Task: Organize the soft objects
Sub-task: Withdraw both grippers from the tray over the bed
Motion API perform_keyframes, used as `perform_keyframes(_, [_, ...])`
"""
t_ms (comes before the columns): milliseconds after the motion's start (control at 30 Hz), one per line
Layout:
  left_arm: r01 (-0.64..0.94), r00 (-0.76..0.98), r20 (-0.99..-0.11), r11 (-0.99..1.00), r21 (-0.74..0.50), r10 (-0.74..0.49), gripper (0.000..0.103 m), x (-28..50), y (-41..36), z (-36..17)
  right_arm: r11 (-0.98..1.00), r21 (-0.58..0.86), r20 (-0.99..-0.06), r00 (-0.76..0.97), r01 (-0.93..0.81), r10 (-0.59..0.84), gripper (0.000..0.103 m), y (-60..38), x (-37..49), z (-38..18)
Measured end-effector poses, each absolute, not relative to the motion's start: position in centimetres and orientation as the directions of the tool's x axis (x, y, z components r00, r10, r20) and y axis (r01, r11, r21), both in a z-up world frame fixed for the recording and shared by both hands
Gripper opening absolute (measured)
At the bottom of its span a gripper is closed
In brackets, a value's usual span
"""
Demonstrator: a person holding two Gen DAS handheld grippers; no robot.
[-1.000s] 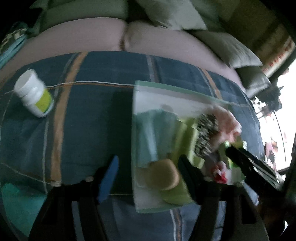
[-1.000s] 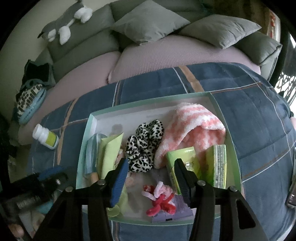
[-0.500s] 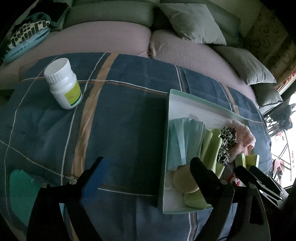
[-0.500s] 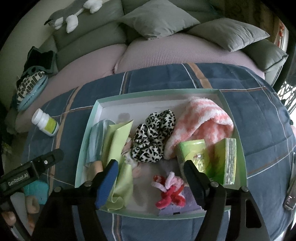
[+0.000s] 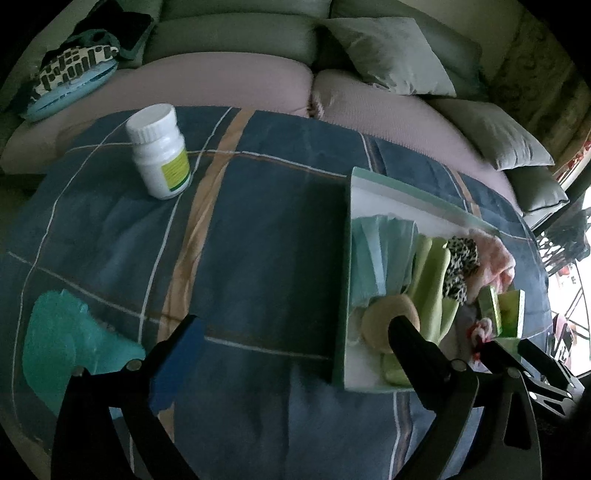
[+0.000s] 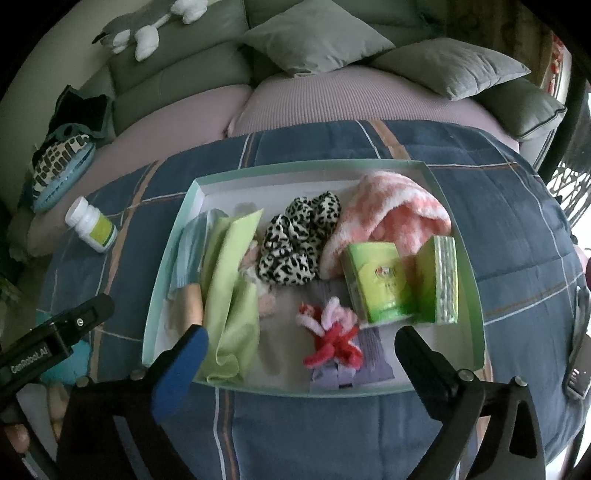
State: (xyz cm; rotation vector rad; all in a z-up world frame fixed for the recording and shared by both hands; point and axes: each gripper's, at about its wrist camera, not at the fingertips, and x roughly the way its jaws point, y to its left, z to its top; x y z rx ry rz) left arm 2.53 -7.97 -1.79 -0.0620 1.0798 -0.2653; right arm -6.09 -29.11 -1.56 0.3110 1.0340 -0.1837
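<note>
From my left tongs (image 5: 295, 328), whose jaws have just been opening and hold nothing, the teal cloth (image 5: 70, 343) lies at eight o'clock outside the tray (image 5: 345, 280); I should come down on its middle. From my right tongs (image 6: 301, 341), also just opened and empty, the tray (image 6: 476, 328) is full, so I should wait above the red toy (image 6: 332, 339).

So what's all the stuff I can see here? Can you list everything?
tray: 1, pale green rim, on the quilt
quilt: 1, blue plaid, over the sofa
pink towel: 1, pink-white, tray back right
leopard scrunchie: 1, black-white, tray middle
green cloth: 1, lime, tray left
tissue packs: 2, green, tray right
yarn toy: 1, red-pink, tray front
pill bottle: 1, white, quilt left of tray
teal cloth: 1, quilt near left
cushions: several, grey, sofa back
plush toy: 1, grey-white, sofa top
left gripper: open, empty
right gripper: open, empty
</note>
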Motion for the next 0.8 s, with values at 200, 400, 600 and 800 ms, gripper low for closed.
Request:
perform_keyframes(200, [0.179,0.461,-0.857,0.97,-0.163,-0.229,0.1,0.8,-7.3,-1.7,0.941,0.166,-0.869,0.495,0.294,-0.001,0.103,-28.5,-7.8,-2.3])
perform_keyframes(400, [0.196,0.499,-0.839,0.971,-0.135,-0.218,0.1,-0.9,-6.9,-0.6,0.941,0.167,-0.87,0.493,0.296,-0.001,0.103,-28.1,-9.1,-2.5])
perform_keyframes(600, [0.187,0.511,-0.833,0.974,-0.131,-0.21,0.1,-2.2,-6.4,-0.5,0.94,0.172,-0.868,0.496,0.294,0.004,0.103,-27.8,-9.7,-2.4])
perform_keyframes(800, [0.155,0.54,-0.828,0.985,-0.077,-0.149,0.1,-2.8,-6.1,-0.1,0.934,0.181,-0.866,0.499,0.307,0.004,0.103,-28.0,-10.1,-2.2])
